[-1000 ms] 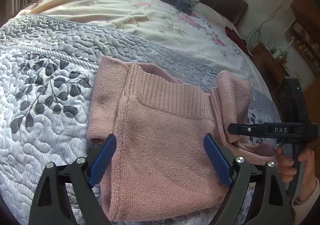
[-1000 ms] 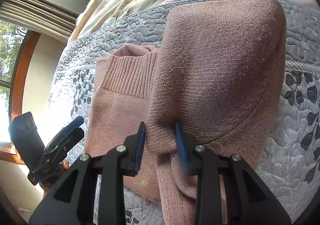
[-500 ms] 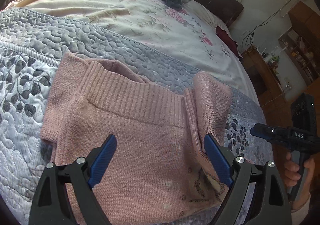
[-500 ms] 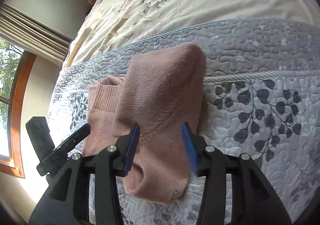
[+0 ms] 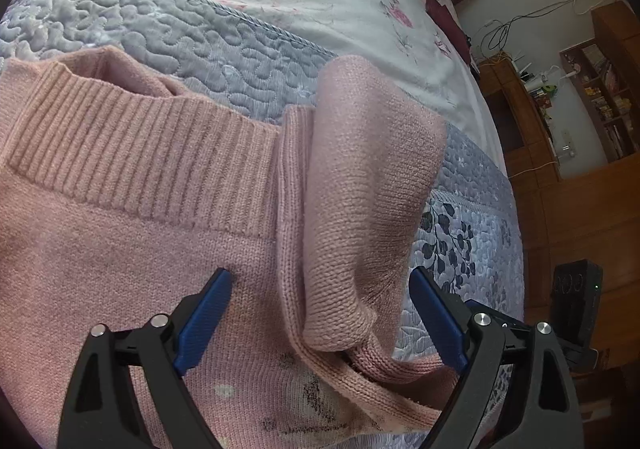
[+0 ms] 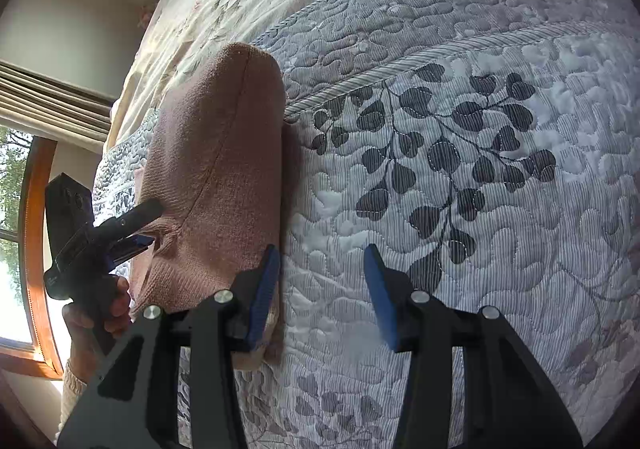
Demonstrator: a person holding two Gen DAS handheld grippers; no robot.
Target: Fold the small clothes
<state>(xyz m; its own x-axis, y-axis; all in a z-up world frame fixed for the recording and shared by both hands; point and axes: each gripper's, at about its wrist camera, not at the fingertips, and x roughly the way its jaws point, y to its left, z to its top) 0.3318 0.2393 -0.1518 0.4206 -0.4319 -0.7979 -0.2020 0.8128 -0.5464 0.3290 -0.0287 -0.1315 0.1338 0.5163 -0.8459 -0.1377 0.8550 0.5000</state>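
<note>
The pink sweater lies flat on the quilt, filling the left and centre of the left wrist frame, collar toward the upper left. Its sleeve stands folded in a soft hump at centre right, the cuff trailing toward the bottom edge.

A second ago the right gripper was clamped on that sleeve, lifting it over the body. Half a second ago its jaws had parted with the sleeve between them. Now they stand apart over bare quilt at lower centre of the right wrist frame, the left pad just touching the sleeve's side — the sleeve has been let go and dropped in place.

The left gripper has meanwhile pushed in closer. Its jaws are wide apart and empty, straddling the sleeve's lower end, one pad over the body, the other beside the cuff.

So this sleeve fold looks laid but loose — it probably needs flattening, and the cuff tucking in, before the next fold.
</note>
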